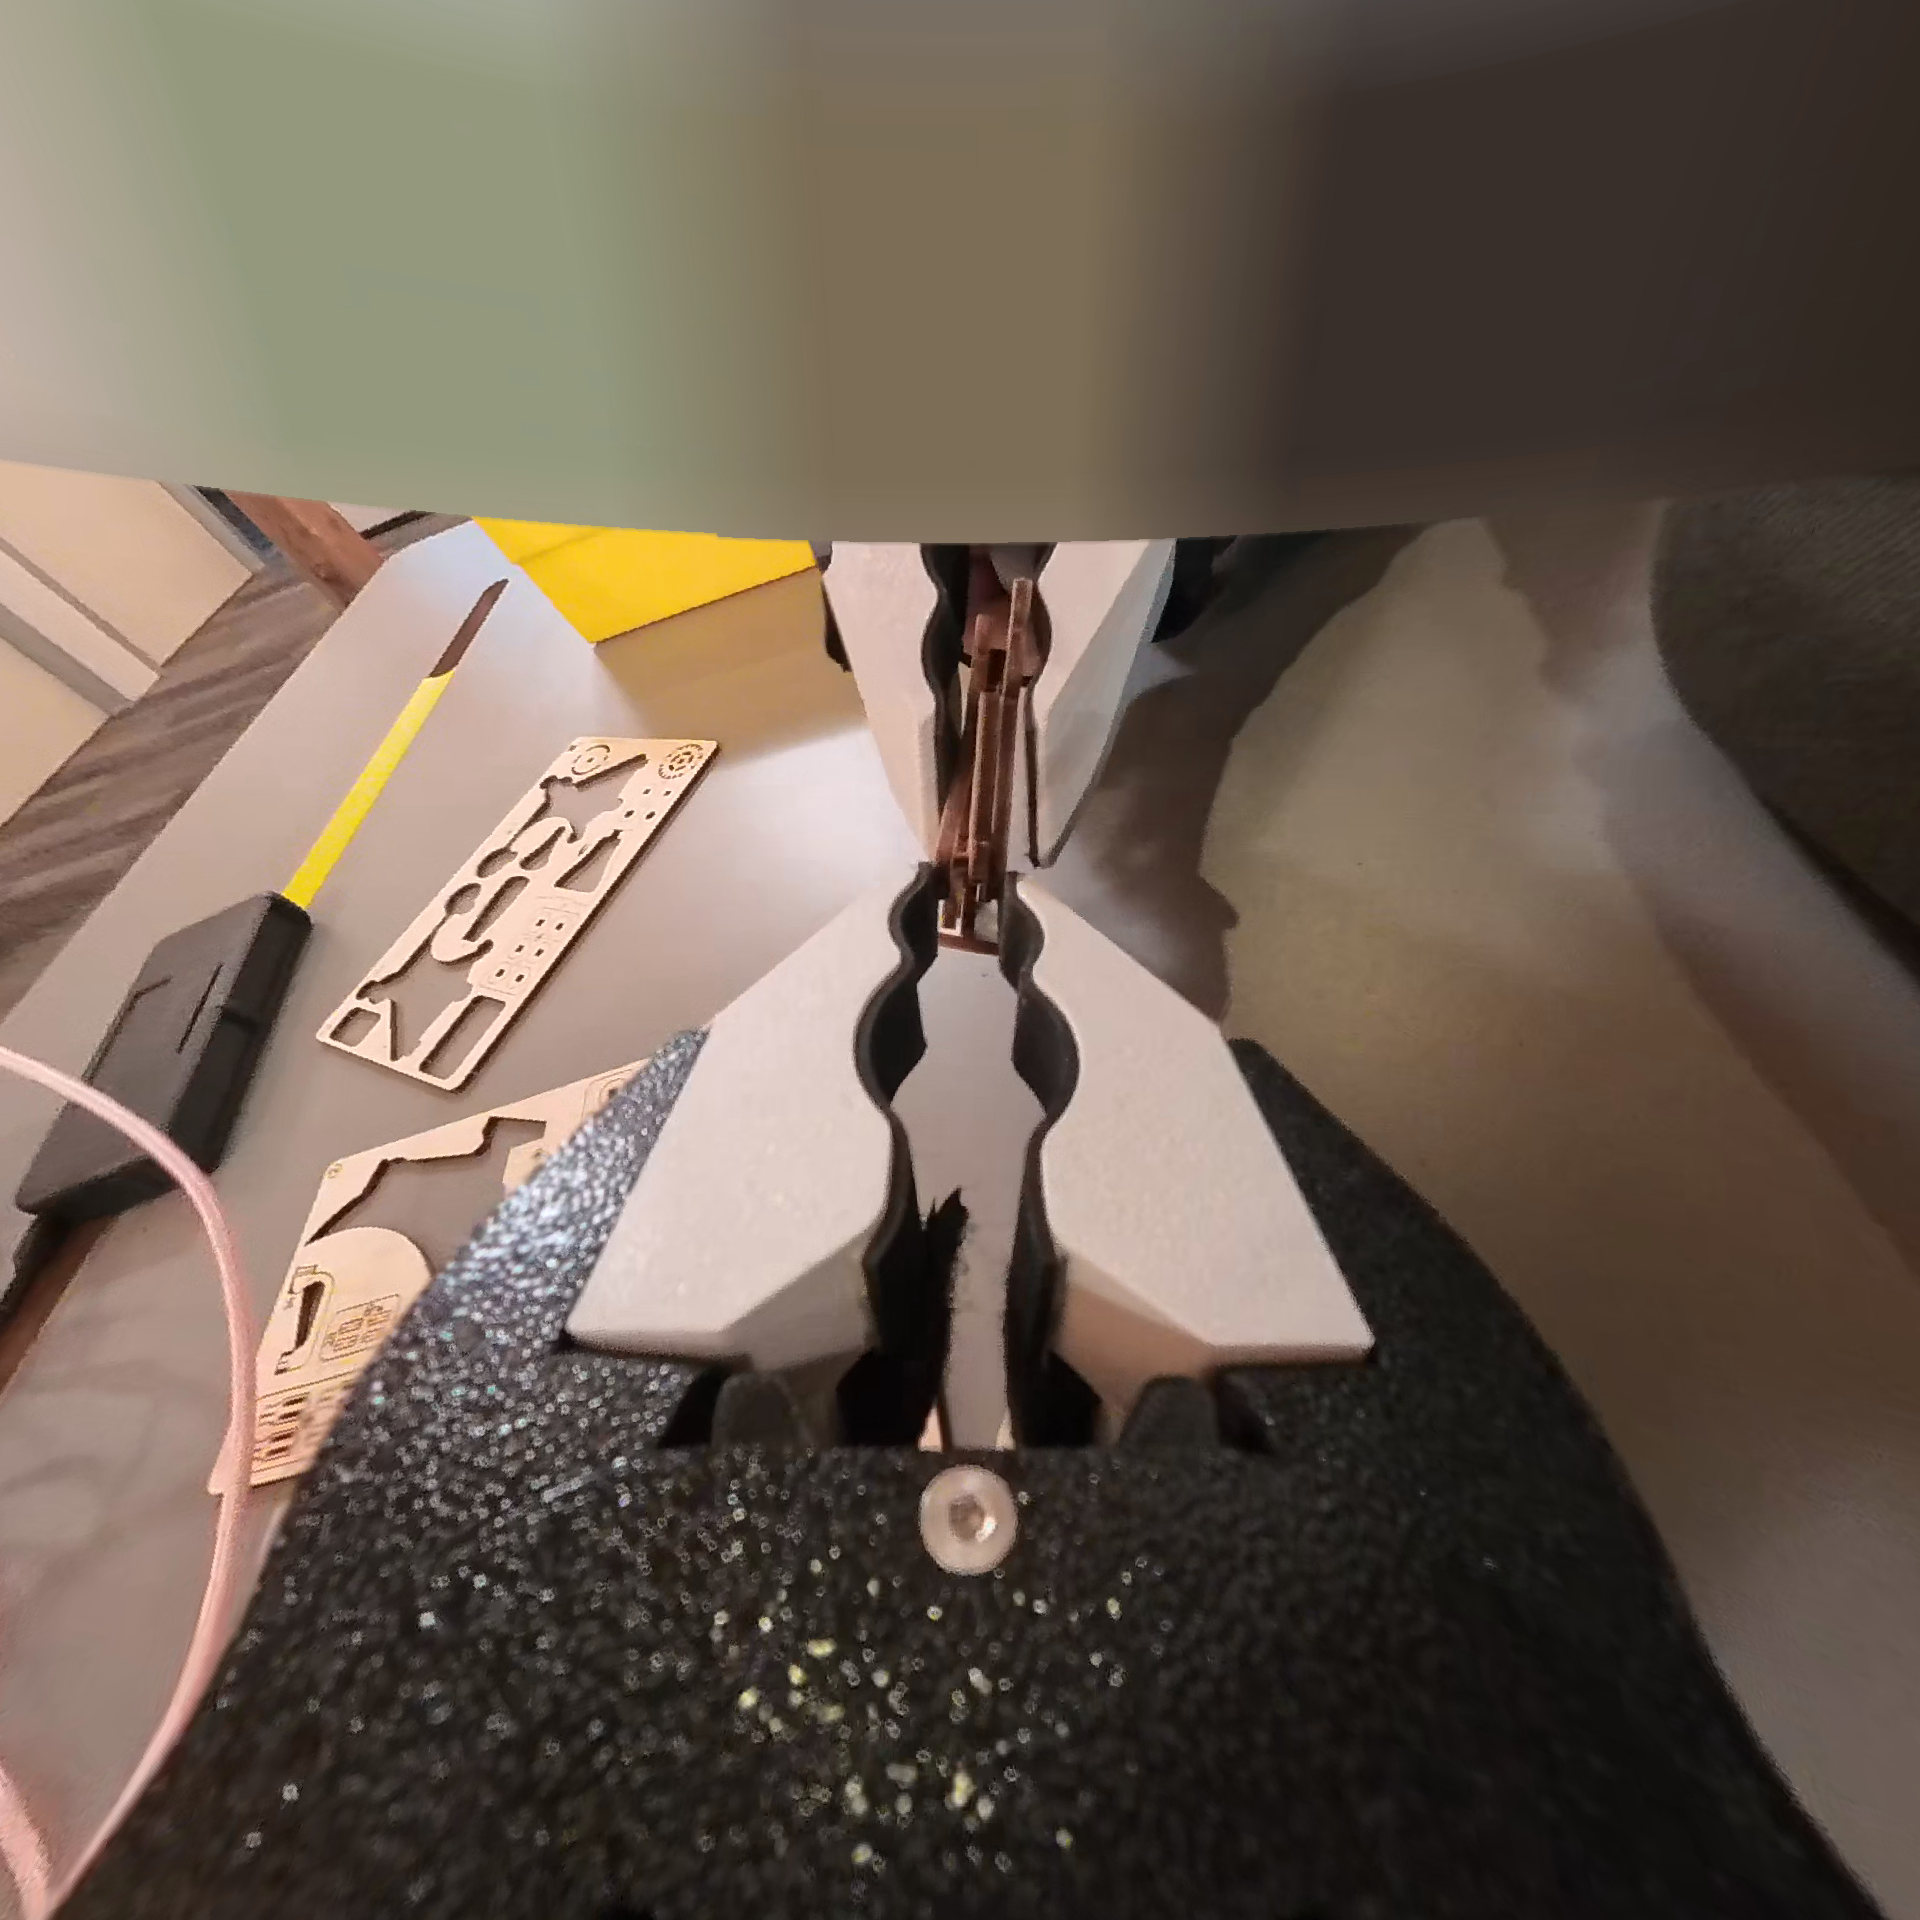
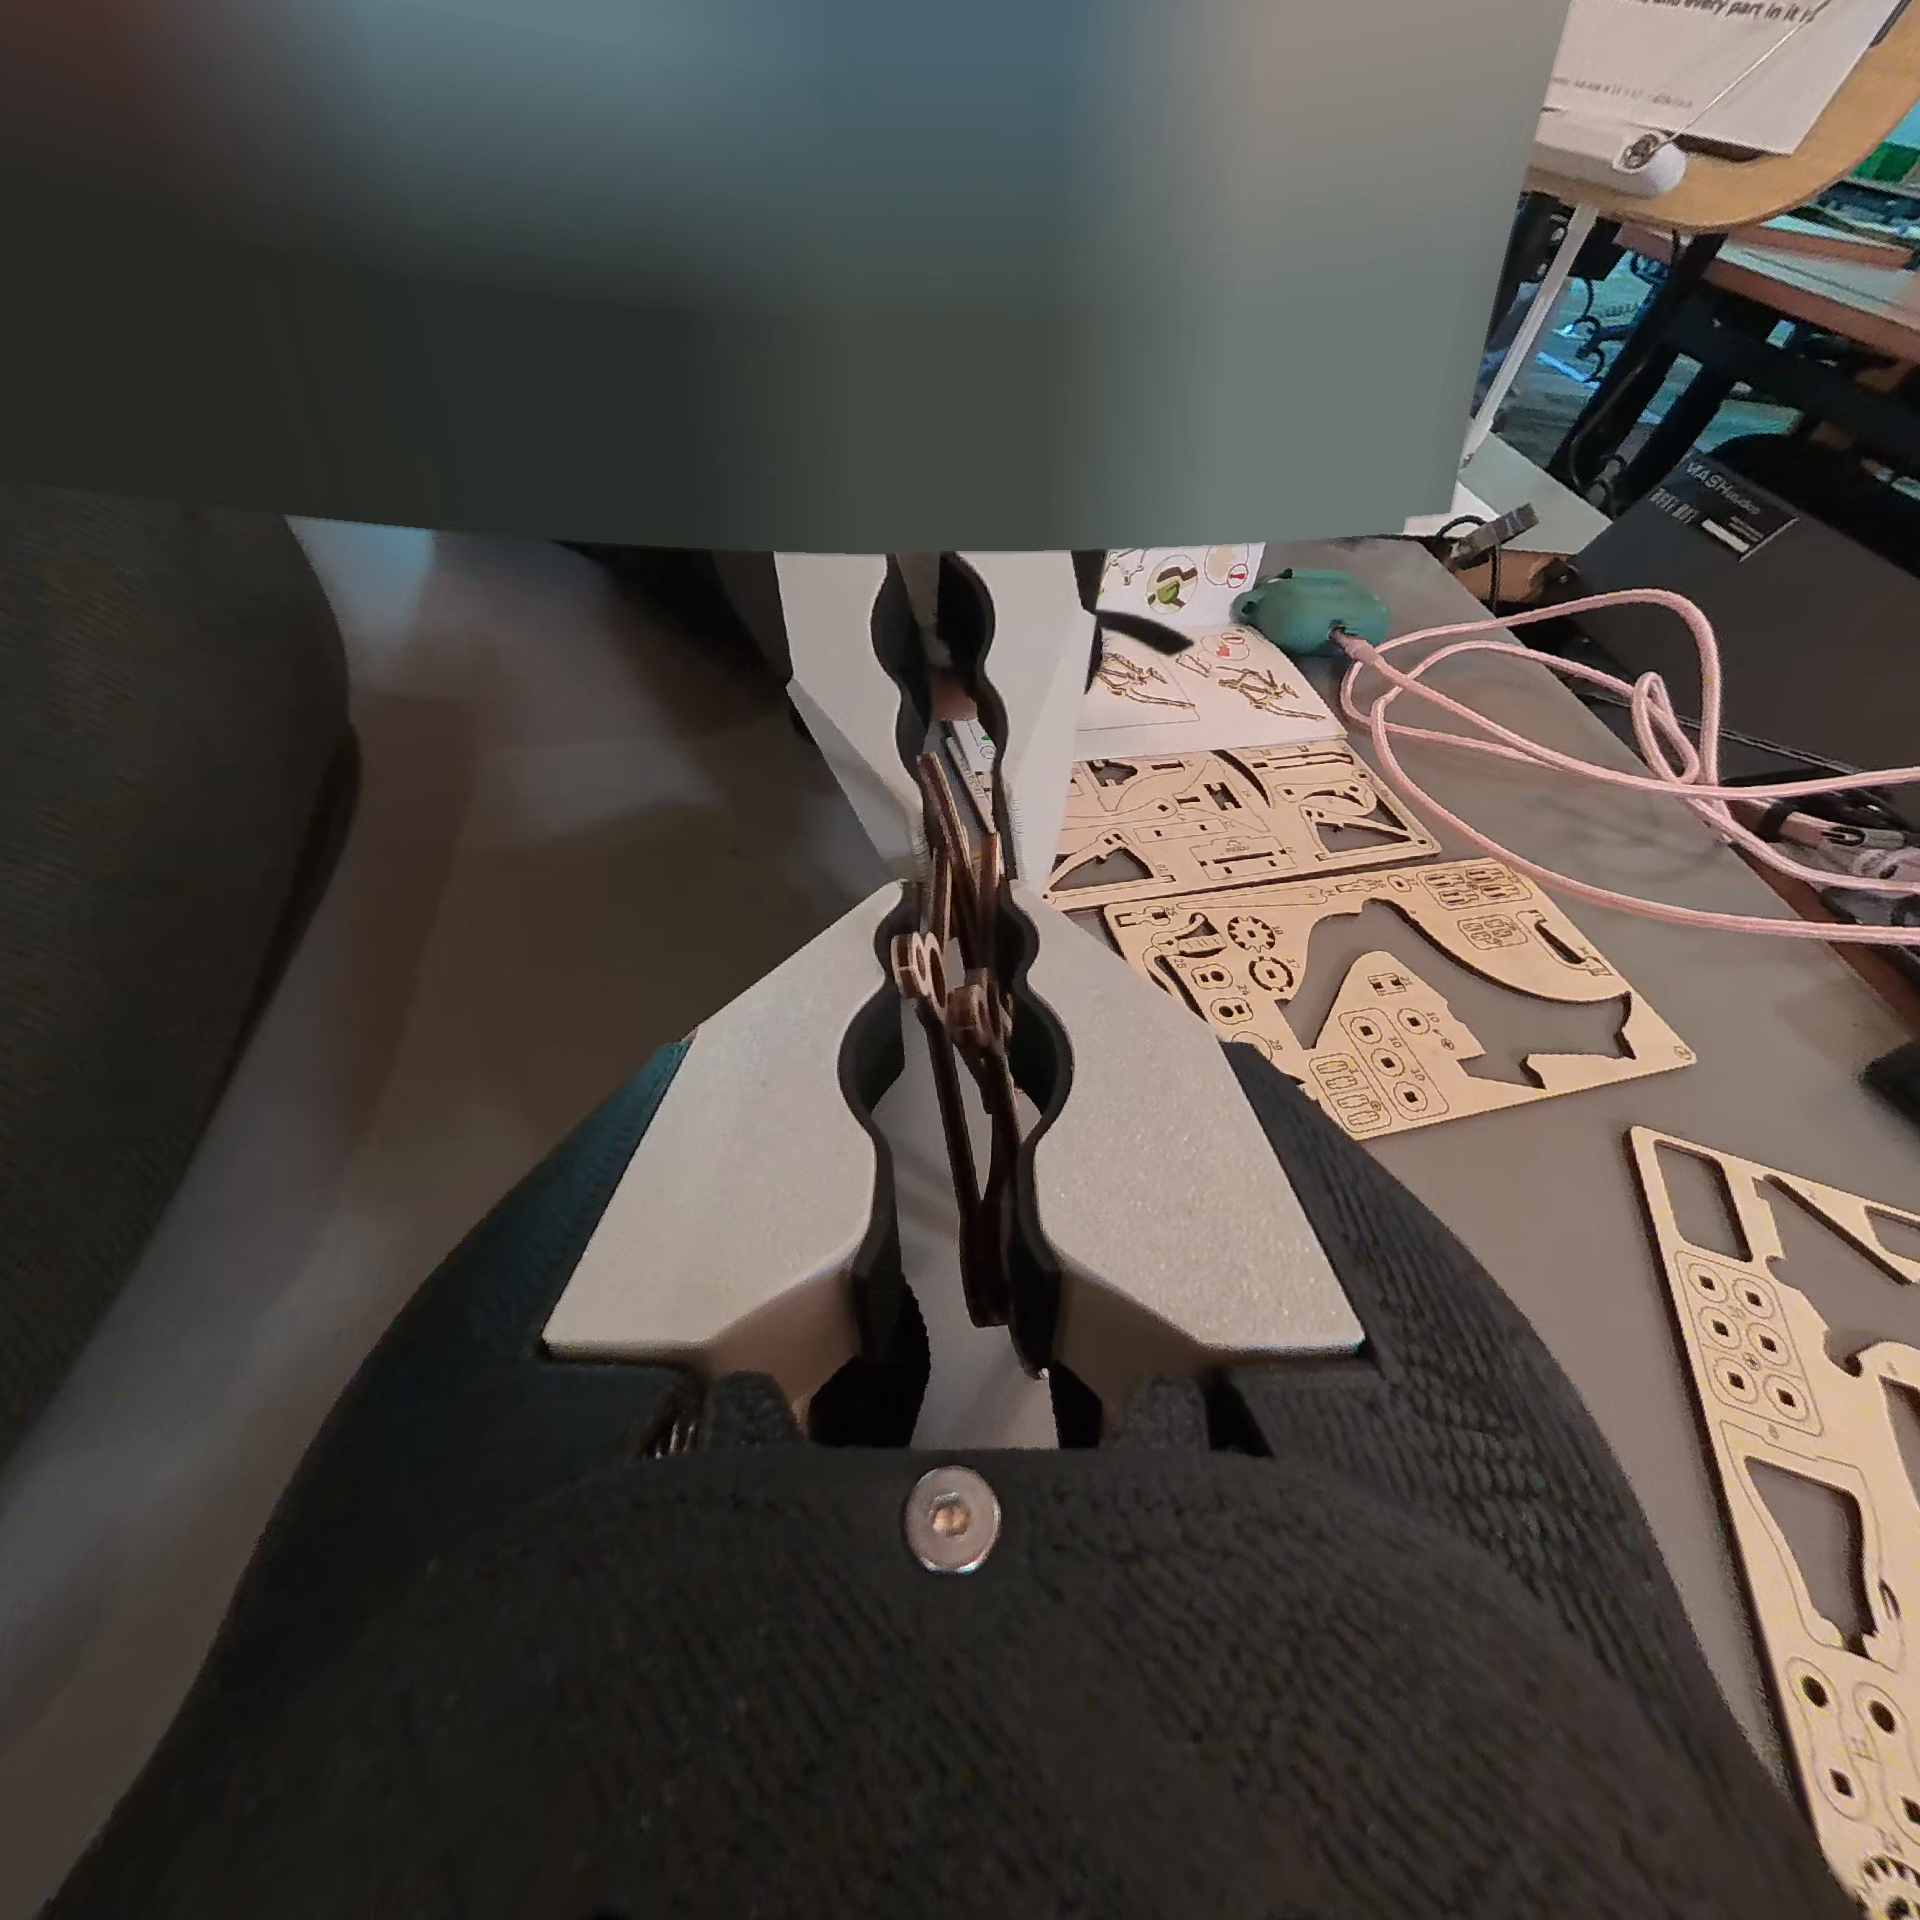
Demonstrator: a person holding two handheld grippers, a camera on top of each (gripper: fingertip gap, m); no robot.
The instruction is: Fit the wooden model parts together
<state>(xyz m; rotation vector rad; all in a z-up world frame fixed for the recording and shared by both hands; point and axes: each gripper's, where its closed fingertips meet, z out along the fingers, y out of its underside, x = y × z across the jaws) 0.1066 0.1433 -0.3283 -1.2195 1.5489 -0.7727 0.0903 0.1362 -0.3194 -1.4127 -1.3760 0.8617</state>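
In the left wrist view, the left hand-held gripper (image 1: 966, 914) points forward with its grey fingers nearly closed, their dark wavy pads clamping the end of a small brown wooden assembly (image 1: 982, 769) at the very tips. That assembly stands edge-on to the camera and runs up into the right hand-held gripper (image 1: 987, 831), which faces back from the far side and grips the same piece, tip to tip with the left one. The joined piece is held in the air, above the grey surface (image 1: 790, 790). To the left on the surface lie two pale wooden part sheets: a narrow one (image 1: 520, 904) with many cut-outs, and a larger one (image 1: 353, 1278) partly hidden behind the gripper body. Beside them are a yellow-handled tool (image 1: 364, 790), a black block (image 1: 166, 1081) and a pink cable (image 1: 223, 1340).

In the right wrist view, the right hand-held gripper (image 2: 961, 935) is closed on a thin dark-edged wooden part (image 2: 971, 1122) with small round discs near the fingertips. The left hand-held gripper (image 2: 951, 831) meets it from the opposite side, seemingly pinching the same assembly, though the contact is blurred. To the right, the surface (image 2: 1538, 1174) carries several wooden part sheets (image 2: 1403, 997), an instruction leaflet (image 2: 1205, 675), a teal object (image 2: 1314, 613) and looped pink cable (image 2: 1558, 727).
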